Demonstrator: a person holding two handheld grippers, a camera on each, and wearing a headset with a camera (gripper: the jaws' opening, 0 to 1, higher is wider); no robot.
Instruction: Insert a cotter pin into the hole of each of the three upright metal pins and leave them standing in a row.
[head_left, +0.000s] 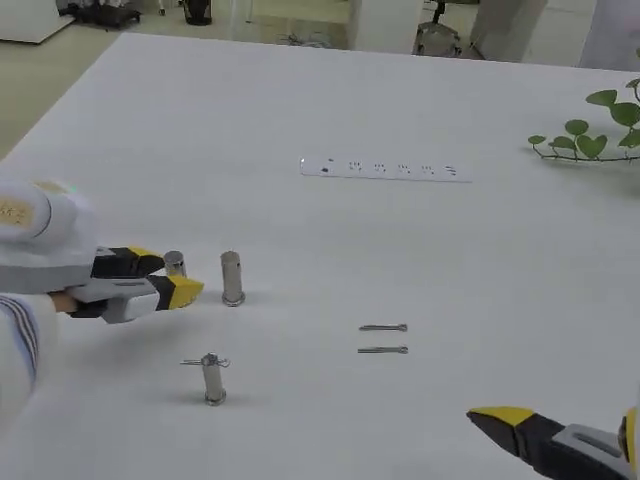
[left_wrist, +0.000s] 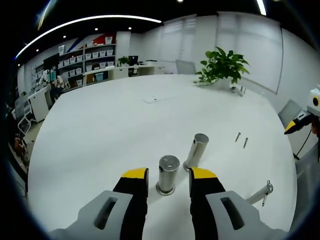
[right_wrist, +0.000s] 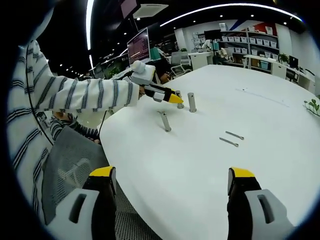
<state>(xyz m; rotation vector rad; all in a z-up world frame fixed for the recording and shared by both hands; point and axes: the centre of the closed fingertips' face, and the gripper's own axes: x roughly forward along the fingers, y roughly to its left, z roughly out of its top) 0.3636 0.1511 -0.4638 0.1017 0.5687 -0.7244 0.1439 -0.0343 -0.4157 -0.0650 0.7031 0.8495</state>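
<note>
Our left gripper (left_wrist: 169, 176) has its jaws part open either side of a pin (left_wrist: 168, 167), a slim gap each side, so nothing is gripped yet; we judge it means to steady this pin. A second pin (left_wrist: 196, 149) stands just beyond its tips; a third pin (head_left: 213, 382), to its right, already carries a cotter (head_left: 195, 362). Our right gripper (right_wrist: 172, 175) gapes wide and empty, two loose cotters (head_left: 383, 327) ahead of it on the bench (head_left: 450, 260), likely its next pick.

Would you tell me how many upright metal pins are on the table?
3 metal pins: one between the left gripper's open jaws, one right of it in the head view, one nearer the person, with a cotter pin through it.
</note>
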